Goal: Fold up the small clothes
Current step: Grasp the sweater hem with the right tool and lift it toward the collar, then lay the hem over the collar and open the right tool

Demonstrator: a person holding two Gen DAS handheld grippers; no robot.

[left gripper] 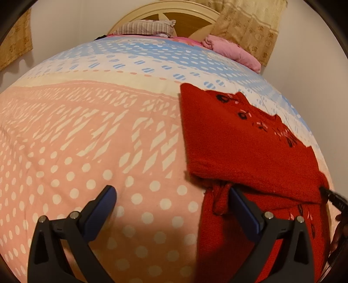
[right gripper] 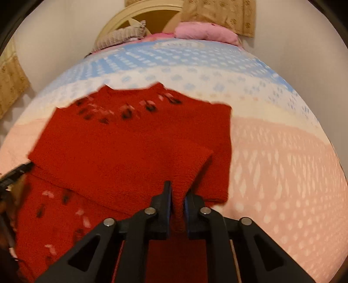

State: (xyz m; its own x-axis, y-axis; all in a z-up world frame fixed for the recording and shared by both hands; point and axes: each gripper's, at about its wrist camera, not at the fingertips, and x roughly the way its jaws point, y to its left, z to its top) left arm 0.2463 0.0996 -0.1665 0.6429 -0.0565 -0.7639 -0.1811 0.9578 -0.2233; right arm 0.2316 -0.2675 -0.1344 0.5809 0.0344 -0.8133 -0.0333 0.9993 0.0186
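A red sweater [right gripper: 121, 148] of fuzzy, nubbly knit is lying on a matt printed cotton-like bedspread [left gripper: 87, 141]. The right gripper [right gripper: 177, 196], in matt black plastic with shiny metal pins, is showing smooth blue pads [right gripper: 168, 204]. A glossy cream headboard [left gripper: 139, 13], possibly painted wood, is standing behind a soft pink quilted cloth [right gripper: 206, 32].

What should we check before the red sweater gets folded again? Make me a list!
1. Right gripper pinching the red sweater: ok, knit sits between its shut pads.
2. Left gripper free: ok, open, nothing between its fingers.
3. Sweater already folded once: ok, a layer lies over the lower part.
4. Bedspread has room beside the sweater: ok.
5. Sweater lies flat: not ok, bunched at its near edge.
6. Grip strong enough to lift: cannot tell.
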